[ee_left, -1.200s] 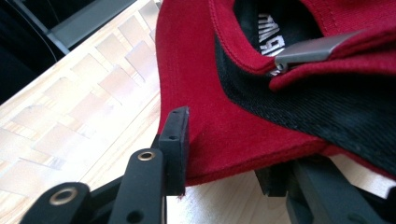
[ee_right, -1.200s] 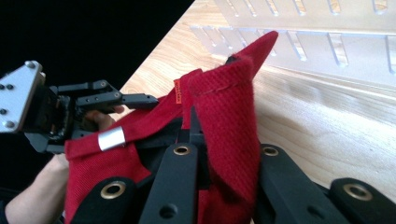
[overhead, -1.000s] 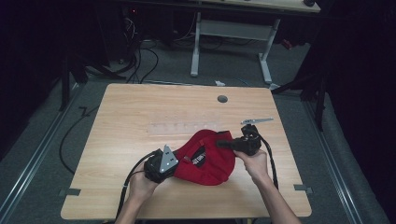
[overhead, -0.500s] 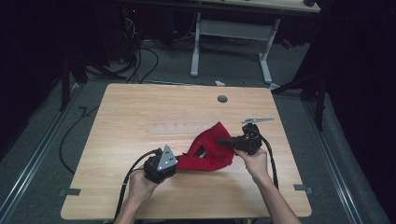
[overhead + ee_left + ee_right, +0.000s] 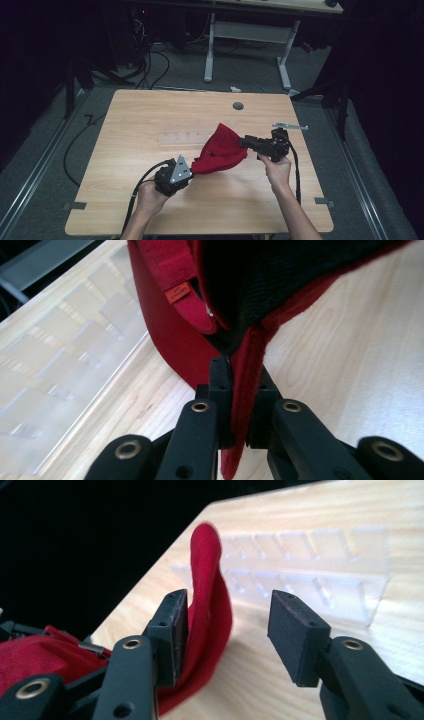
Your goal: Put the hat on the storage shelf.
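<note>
The red cloth [image 5: 220, 151] has lifted, left gripper [image 5: 192, 169] clamping its edge, right gripper [image 5: 227, 625] apparently gaping.

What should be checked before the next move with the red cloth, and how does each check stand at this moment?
1. Left gripper shut on the red cloth edge: ok.
2. Right gripper gripping the cloth: not ok; jaws stand apart, fabric lies against one pad only.
3. Cloth lifted between both grippers above the table: ok in the high view.
4. Clear plastic tray free of the cloth: cannot tell; it lies close behind the fold.
5. Cables clear of the cloth: ok.
</note>
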Tool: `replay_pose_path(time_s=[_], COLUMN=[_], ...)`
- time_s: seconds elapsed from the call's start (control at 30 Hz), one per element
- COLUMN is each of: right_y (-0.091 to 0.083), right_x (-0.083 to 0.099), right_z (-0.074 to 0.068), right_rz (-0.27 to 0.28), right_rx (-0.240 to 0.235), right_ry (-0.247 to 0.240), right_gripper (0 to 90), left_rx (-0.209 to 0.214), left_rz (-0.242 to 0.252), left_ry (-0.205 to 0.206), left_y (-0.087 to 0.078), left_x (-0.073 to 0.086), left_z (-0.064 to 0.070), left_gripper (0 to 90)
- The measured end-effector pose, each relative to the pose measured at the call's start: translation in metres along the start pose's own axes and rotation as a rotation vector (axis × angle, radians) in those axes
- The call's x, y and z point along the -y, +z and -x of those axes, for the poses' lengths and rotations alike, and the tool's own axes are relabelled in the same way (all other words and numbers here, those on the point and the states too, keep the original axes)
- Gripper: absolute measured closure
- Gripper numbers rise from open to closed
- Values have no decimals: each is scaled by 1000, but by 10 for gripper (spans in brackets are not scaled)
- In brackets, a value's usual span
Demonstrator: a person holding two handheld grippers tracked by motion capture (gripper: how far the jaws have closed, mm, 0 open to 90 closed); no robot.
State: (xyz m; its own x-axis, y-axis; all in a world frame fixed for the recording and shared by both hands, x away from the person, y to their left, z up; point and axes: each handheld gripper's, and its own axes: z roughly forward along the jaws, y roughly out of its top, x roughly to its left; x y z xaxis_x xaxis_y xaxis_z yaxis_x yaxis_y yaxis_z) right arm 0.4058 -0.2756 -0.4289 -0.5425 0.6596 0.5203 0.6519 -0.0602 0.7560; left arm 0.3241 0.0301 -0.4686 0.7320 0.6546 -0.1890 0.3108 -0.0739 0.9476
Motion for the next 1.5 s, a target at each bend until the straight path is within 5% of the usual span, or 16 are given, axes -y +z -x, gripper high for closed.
replay_pose_path(time_s=[0.27, 0.73, 0.9, 1.07, 1.5], right_y=[-19, -12, -8, -3, 6], right_x=[-1, 35, 54, 68, 85], right_z=[8, 25, 36, 46, 53], right_rz=[50, -61, -114, -154, -189], right_rx=[58, 261, 400, 487, 607], right_ry=[-9, -100, -158, -182, -250], right_gripper=[451, 428, 428, 417, 384], left_rx=[-22, -41, -44, -48, -89], left_rz=[50, 128, 152, 165, 226], left_ry=[-64, -160, -214, -255, -323], left_y=[-13, -26, -27, -29, -32], left_x=[-11, -29, -36, -39, -56], left_z=[-14, -33, -42, -50, -70], left_gripper=[851, 849, 849, 848, 848])
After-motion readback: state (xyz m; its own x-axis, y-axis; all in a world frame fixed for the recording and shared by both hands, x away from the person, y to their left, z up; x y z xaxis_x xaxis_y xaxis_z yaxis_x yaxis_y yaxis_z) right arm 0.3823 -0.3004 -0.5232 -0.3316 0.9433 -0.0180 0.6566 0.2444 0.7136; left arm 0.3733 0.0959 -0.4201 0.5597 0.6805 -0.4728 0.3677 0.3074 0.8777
